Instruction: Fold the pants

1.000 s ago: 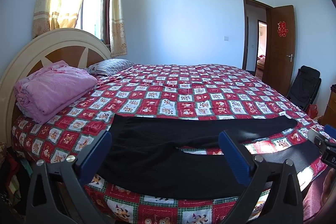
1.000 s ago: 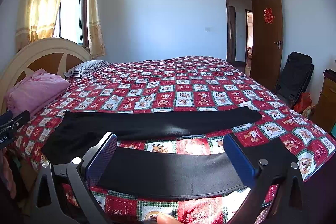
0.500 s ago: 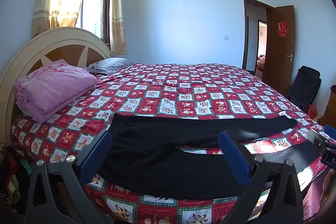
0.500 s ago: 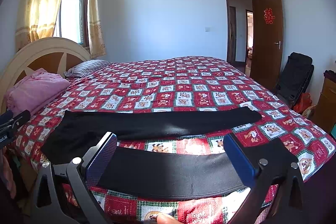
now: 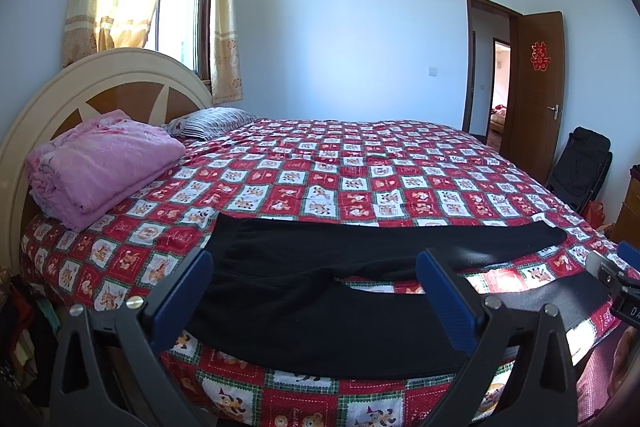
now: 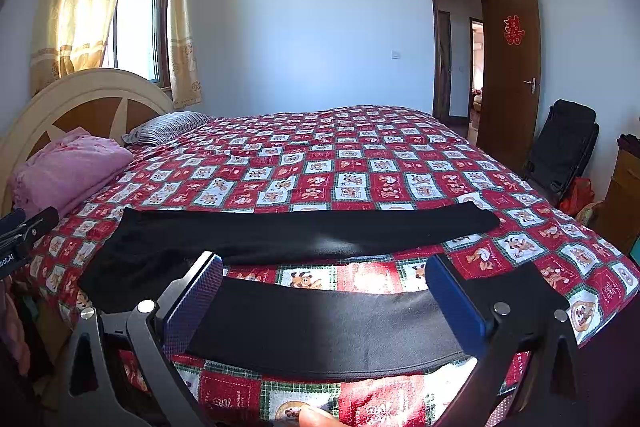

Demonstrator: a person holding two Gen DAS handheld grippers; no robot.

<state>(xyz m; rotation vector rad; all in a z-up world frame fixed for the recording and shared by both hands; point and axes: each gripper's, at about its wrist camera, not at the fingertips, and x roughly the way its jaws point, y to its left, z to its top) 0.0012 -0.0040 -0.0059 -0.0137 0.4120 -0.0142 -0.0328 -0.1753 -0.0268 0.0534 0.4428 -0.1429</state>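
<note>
Black pants (image 5: 304,291) lie spread flat across the near edge of the bed, waist to the left, the two legs apart and running right; they also show in the right wrist view (image 6: 304,235). My left gripper (image 5: 314,297) is open and empty, held in front of the waist and crotch area, above the near edge. My right gripper (image 6: 324,301) is open and empty, held in front of the near leg (image 6: 320,331). The right gripper's body shows at the right edge of the left wrist view (image 5: 616,279).
The bed has a red and white patchwork cover (image 5: 360,167). A folded pink blanket (image 5: 100,163) and a striped pillow (image 5: 212,121) lie by the headboard (image 5: 80,87) at the left. An open door (image 5: 536,87) and a black folded chair (image 5: 580,167) stand at the right.
</note>
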